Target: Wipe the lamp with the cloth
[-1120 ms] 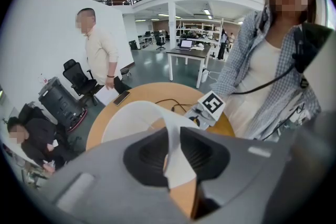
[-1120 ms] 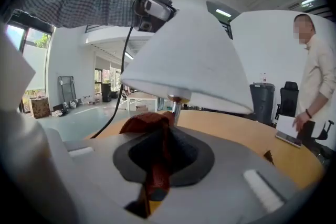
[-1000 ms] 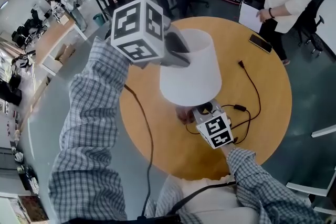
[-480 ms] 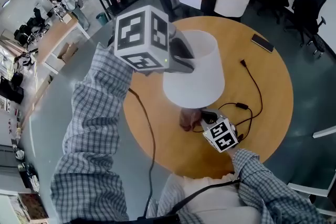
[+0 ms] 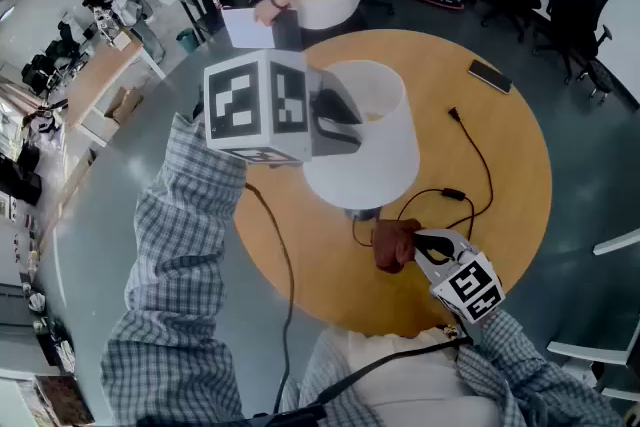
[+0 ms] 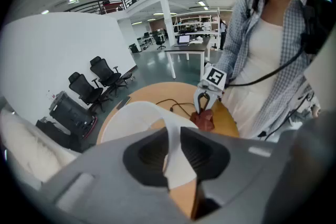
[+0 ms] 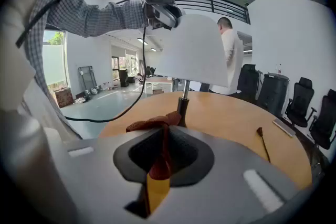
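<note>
The left claw clamps the thin shade rim of the lamp, probably light and easily dented, while the right claw, just beside the lamp standing on the tabletop, pinches the soft, limp cloth.

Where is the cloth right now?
In the head view the brown cloth sits pinched in the right gripper, over the round table's near side, just right of the lamp's base.

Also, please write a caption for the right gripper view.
The right tongs pinch a brown cloth near the white-shaded lamp on a round table.
</note>
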`<state>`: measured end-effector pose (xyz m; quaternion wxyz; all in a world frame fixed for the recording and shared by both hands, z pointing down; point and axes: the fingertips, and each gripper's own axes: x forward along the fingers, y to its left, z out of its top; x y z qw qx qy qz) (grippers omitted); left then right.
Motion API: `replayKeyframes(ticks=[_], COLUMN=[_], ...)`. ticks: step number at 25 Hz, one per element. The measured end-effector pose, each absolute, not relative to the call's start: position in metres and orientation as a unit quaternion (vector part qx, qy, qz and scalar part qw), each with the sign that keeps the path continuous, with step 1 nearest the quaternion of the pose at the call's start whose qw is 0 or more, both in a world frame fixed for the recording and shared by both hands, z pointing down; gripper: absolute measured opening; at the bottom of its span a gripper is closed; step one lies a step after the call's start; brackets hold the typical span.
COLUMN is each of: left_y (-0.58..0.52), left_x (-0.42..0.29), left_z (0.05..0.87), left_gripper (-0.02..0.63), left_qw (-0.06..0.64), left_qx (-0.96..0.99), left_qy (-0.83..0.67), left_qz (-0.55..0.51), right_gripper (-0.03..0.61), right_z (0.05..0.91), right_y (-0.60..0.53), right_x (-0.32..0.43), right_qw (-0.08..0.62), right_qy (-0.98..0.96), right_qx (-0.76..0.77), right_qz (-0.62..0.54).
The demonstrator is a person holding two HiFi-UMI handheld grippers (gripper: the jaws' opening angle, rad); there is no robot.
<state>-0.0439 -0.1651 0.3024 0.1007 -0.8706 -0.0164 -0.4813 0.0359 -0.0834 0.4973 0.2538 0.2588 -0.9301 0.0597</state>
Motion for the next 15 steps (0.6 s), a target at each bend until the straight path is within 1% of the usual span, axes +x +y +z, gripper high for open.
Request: replayKeyframes(ticks=[4, 6, 11, 15], left_y=[-0.162, -0.159, -0.146, -0.135], left_x=[-0.038, -0.031, -0.024, -0.022], left_z=[0.304, 0.306, 0.308, 0.311], left_gripper=[0.075, 0.077, 0.077, 0.077], left_qw=[0.132, 0.141, 0.152, 0.157], left_qx=[-0.867, -0.865, -0.860, -0.857], left_qy=[0.000, 0.006, 0.011, 0.014], left_qz=[-0.481, -0.482, -0.488, -0.491], right_gripper=[0.029, 0.029, 0.029, 0.029], right_z=[0.488, 0.500, 0.564, 0.602], right_y=[-0.058, -0.052, -0.066, -0.089], right_x=[0.045, 0.051, 0.054, 0.050], right_qw=[0.256, 0.273, 0.367, 0.422], right_qy=[-0.936, -0.932, -0.900, -0.873], right_qx=[0.218, 0.201, 0.186, 0.189], right_qz=[0.102, 0.126, 0.143, 0.156])
